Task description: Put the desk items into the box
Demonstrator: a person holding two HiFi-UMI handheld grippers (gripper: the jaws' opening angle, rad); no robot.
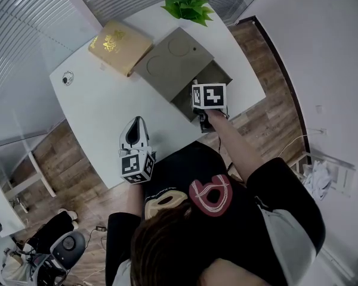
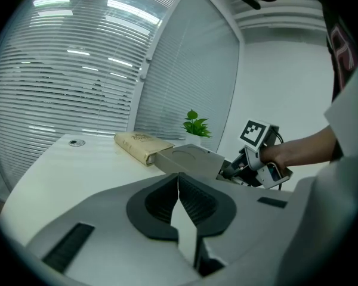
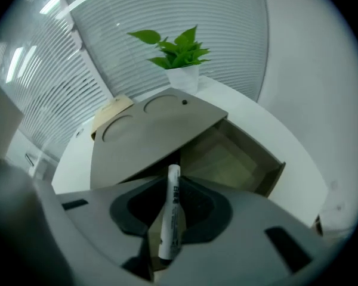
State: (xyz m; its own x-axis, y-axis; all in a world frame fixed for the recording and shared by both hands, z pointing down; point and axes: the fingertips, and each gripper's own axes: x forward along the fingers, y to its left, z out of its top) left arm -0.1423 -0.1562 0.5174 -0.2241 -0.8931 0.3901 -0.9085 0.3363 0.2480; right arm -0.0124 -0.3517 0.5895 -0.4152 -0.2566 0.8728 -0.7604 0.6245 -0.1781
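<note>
One marker (image 3: 172, 189) sits clamped in the right gripper (image 3: 167, 231), tipped down over the box (image 3: 268, 167) to drop past its skewed lid (image 3: 146, 137), while the left gripper (image 2: 179, 202), jaws together and empty, hangs clear above the desk (image 2: 77, 171).

The head view is looking steeply down on the white rectangular table (image 1: 98, 109); both gripper views are looking low across it, sharing the grey cardboard box (image 2: 188, 159) and green leafy potted plant (image 3: 176, 52).

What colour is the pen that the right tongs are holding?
The pen is white, with dark writing on it. The right gripper view shows it best.
</note>
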